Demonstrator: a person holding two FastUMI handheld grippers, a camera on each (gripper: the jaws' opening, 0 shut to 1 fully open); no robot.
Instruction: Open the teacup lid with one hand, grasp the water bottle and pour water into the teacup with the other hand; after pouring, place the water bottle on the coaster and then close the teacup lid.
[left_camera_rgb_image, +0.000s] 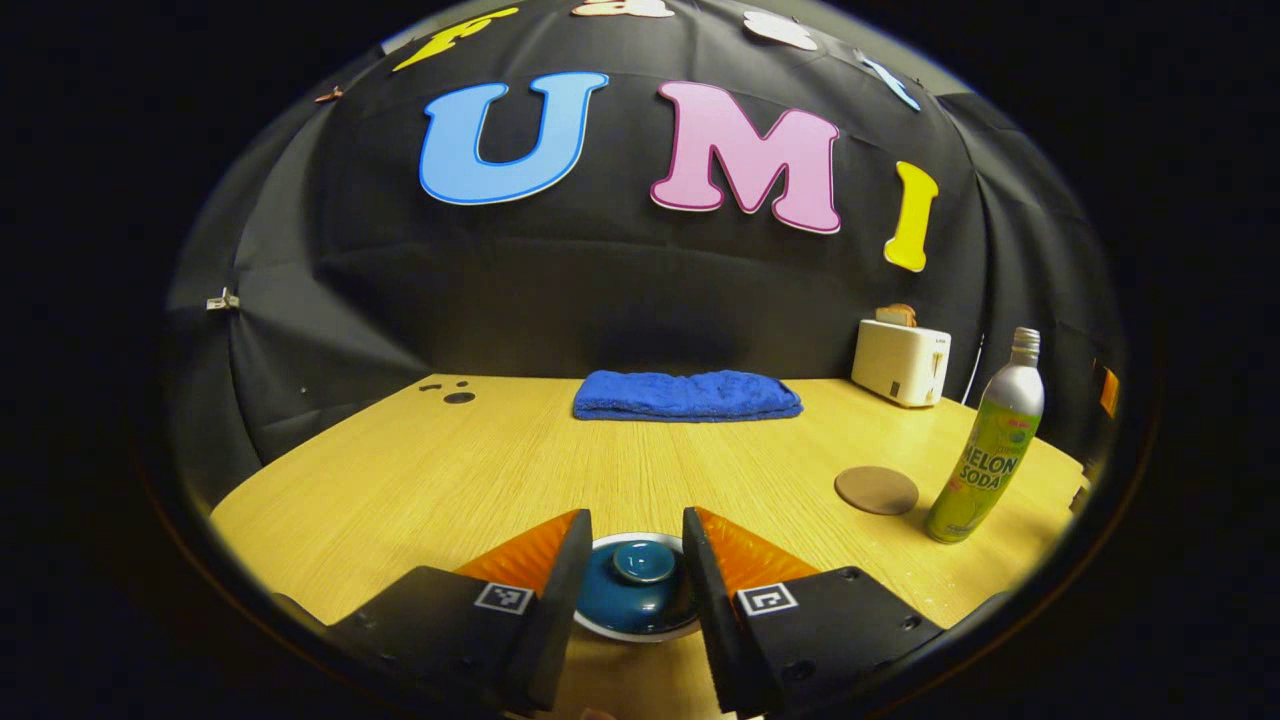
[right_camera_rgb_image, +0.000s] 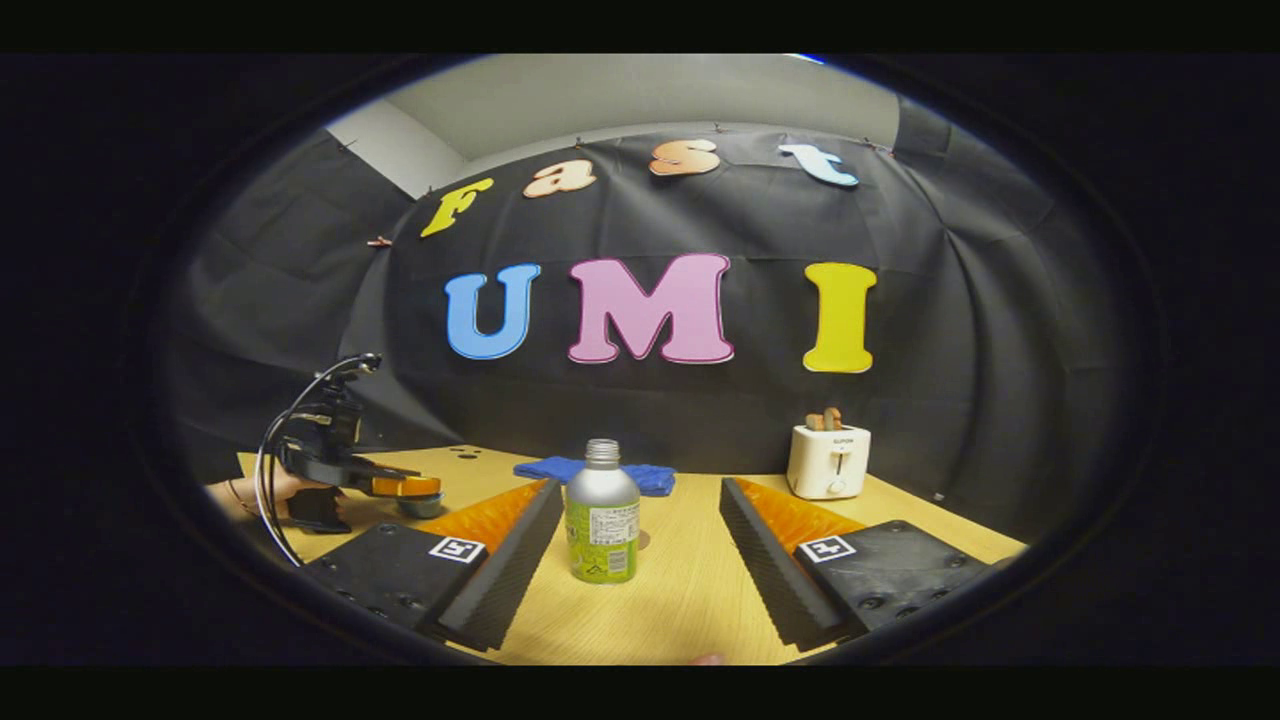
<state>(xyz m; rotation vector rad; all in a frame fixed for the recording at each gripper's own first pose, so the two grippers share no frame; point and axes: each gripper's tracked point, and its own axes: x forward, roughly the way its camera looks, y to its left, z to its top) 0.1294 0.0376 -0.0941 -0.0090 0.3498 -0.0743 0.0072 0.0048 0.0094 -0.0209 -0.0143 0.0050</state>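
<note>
Two grippers are at work over your wooden tabletop (left_camera_rgb_image: 420, 470). Along its far edge lie a folded blue towel (left_camera_rgb_image: 687, 395) and a white toaster (left_camera_rgb_image: 901, 362). Your right gripper (right_camera_rgb_image: 634, 560) has its jaws wide apart, the water bottle (right_camera_rgb_image: 601, 520) standing upright between them, touching neither. Your left gripper (left_camera_rgb_image: 634, 590) has its jaws apart either side of the teacup lid (left_camera_rgb_image: 637, 585) (lid still on the cup, contact unclear). Just beside the bottle lies the round brown coaster (left_camera_rgb_image: 876, 490).
</note>
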